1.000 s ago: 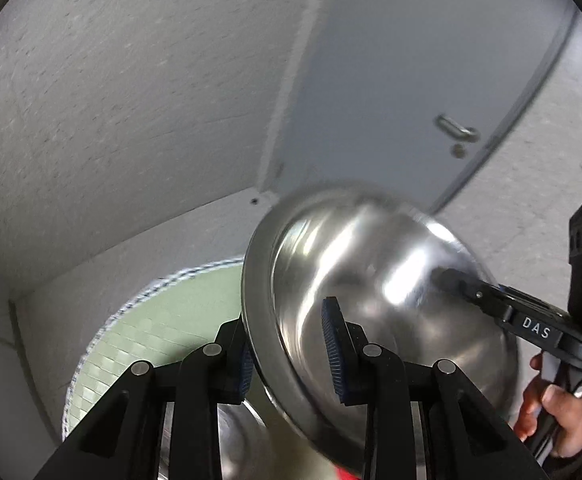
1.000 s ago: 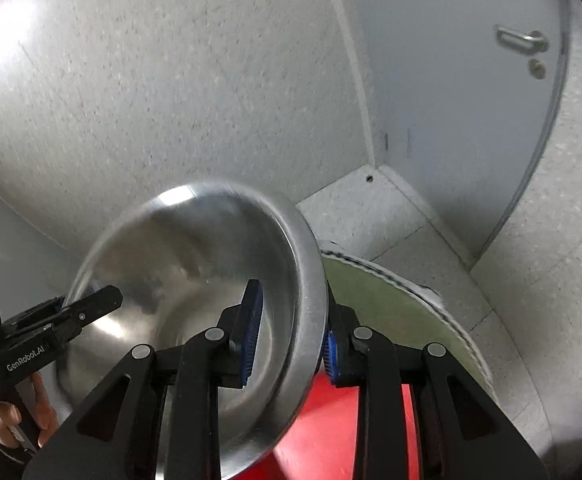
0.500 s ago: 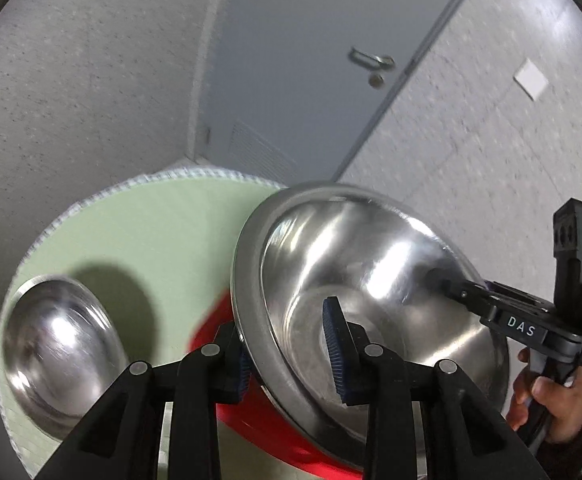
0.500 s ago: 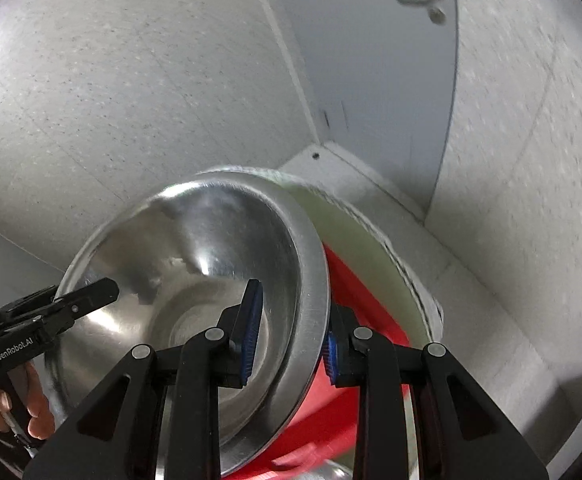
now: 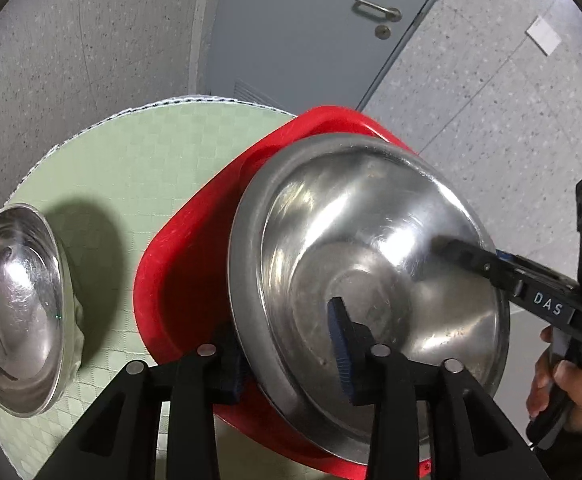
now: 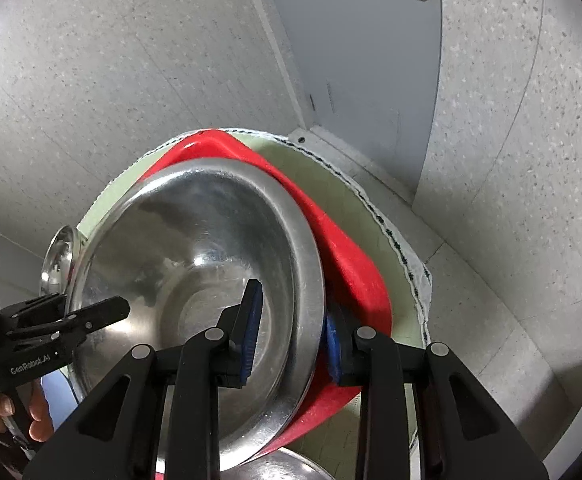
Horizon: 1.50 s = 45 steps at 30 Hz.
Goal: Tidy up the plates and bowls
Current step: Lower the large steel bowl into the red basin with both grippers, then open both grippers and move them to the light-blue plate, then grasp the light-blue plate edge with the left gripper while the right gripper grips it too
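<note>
Left wrist: your left gripper (image 5: 287, 354) clamps the large steel bowl (image 5: 371, 264) over the red basin (image 5: 179, 256), small bowl (image 5: 15, 312) left unsorted; right wrist: your right gripper (image 6: 291, 336) clamps the opposite rim, placement unfinished.

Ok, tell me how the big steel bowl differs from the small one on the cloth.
The big bowl is held tilted over the red basin by both tongs; the small bowl rests untouched on the green cloth. The big bowl looks wider. Both are shiny steel.
</note>
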Tool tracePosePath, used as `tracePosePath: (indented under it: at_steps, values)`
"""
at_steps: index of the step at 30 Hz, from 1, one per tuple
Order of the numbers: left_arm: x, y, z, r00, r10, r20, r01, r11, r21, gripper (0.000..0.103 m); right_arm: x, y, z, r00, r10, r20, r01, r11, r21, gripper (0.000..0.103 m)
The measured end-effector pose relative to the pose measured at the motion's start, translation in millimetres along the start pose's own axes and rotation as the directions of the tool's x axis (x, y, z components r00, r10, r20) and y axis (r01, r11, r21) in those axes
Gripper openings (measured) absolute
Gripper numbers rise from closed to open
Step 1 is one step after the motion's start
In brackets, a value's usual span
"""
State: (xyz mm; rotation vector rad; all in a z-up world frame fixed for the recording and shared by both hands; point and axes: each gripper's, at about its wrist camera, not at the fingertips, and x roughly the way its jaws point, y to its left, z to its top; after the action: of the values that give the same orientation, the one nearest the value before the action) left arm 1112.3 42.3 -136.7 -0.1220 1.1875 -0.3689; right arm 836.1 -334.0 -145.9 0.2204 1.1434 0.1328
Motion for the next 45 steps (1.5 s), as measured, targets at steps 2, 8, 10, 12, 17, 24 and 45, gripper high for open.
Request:
tracePosePath:
  at_steps: [2,8,10,12,17,24,45]
  values:
    - [0.7,-4.8,-0.7,1.0,-0.002,0.008,0.002,1.0,0.002,0.04,0.1,0.5,0.3,1.0,-0.001,-0.007,0.001,1.0,-0.007,0.03]
    - [-13.1,-9.5,-7.1,0.999,-0.026,0.034,0.026,1.0,0.001,0.069,-13.0,4.3,-1.2,1.0,0.01,0.026,-0.01,1.0,-0.009,0.042]
    - [-18.2,-9.6,-10.0,0.999,-0.03,0.04,0.03,1.0,0.0,0.078,-17.4,6.3,-3.8,0.999,-0.002,0.04,0.003,1.0,-0.007,0.046]
    - [-26.7,-5.2,-15.0,0.998,-0.036,0.052,0.036,0.999,-0.01,0.081,-24.6,7.5,-7.0,0.998,-0.013,0.062,0.013,1.0,0.004,0.046]
    - [-57.4,8.6,-29.9,0.995,-0.03,0.098,0.032,0.999,-0.022,0.086,-54.6,27.5,-21.7,0.987,-0.067,0.145,0.067,0.998,0.0,0.048]
    - [-129.0,42.0,-86.9,0.974,0.064,0.216,-0.063,0.998,-0.012,0.092,-78.8,103.3,-69.9,0.982,0.037,0.187,-0.021,0.996,-0.085,0.058]
    - [-188.8,142.8,-305.5,0.96,0.256,0.113,-0.214,0.932,-0.292,0.093,34.9,245.2,-173.5,0.991,0.09,-0.096,-0.111,0.963,-0.245,0.061]
